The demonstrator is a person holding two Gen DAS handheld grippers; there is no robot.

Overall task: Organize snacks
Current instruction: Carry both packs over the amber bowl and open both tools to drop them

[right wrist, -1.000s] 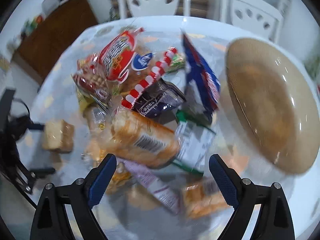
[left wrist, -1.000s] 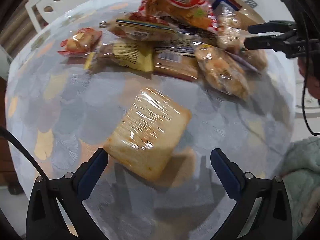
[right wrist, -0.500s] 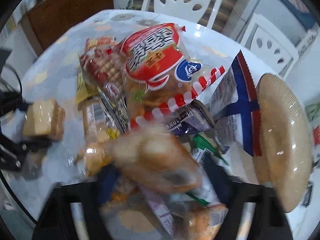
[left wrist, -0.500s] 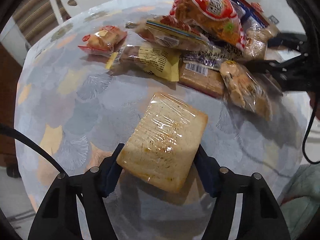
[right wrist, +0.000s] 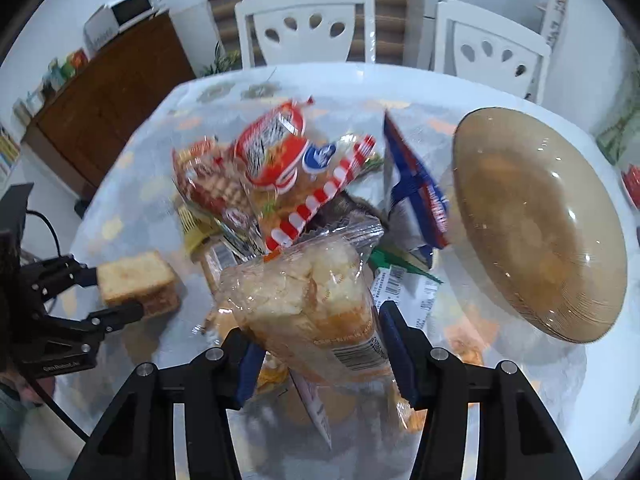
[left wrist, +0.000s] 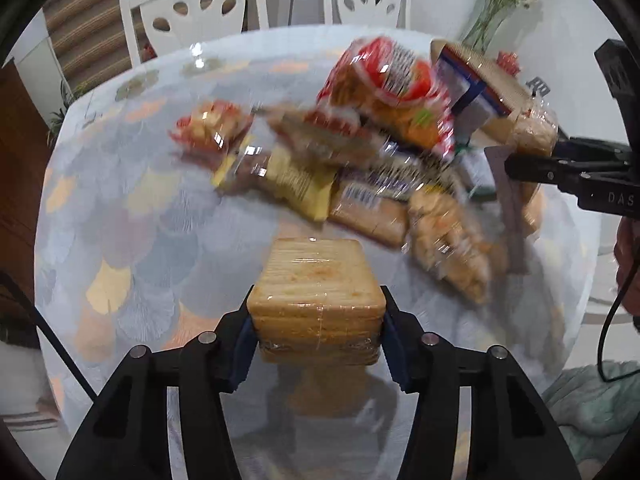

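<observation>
Clear plastic film is wrapping the stack of crackers (left wrist: 316, 280) tightly and catching the light in glossy streaks; the crackers under it are looking dry and matt. The bread bag (right wrist: 316, 312) is showing thin, crinkled, see-through plastic with a printed paper-like label. The snack packets (right wrist: 276, 168) in the pile are gleaming as shiny foil-like plastic. The plate (right wrist: 536, 220) is looking like smooth, glossy, brownish glass. The table cover (left wrist: 132, 208) is shining smoothly. The cabinet (right wrist: 100, 104) is showing dark wood.
</observation>
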